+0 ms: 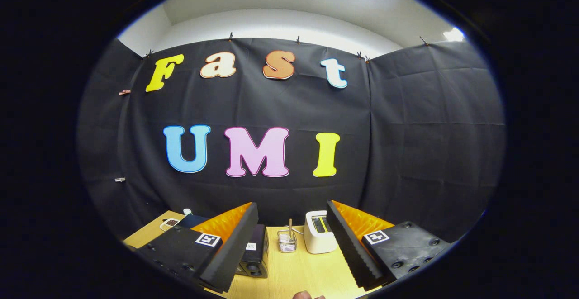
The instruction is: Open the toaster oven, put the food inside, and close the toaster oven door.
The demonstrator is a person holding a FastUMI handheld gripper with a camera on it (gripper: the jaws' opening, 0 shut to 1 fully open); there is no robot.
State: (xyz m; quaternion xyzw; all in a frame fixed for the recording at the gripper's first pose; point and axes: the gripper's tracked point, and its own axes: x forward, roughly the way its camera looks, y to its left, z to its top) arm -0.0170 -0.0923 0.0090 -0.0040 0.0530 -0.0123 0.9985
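Gripper raised well above a light wooden table, fingers spread wide with nothing between them, aimed mostly at the booth's cloth wall.

Findings on the table:
- Dark box-shaped appliance, at about 10 o'clock from the gap between the fingers, largely masked by the left finger. A knob shows at its lower front corner. It is most likely the toaster oven, though that is a judgement. The door cannot be made out, so open or closed is not determinable.
- White two-slot toaster, at 1 o'clock, just inside the right finger.
- Small clear holder with a utensil standing in it, at 12 o'clock, between the dark appliance and the toaster.
- Flat dark item and a small white-rimmed piece at far 10 o'clock, beyond the left finger; identity unclear.
- Small rounded shape at 6 o'clock, at the table's near edge; too little shows to tell what it is.

Progress assessment: no food item can be identified with confidence, either on the table or in the appliance. With an idle gripper held back and the door state hidden, the scene fits either food awaiting loading or food already shut inside.
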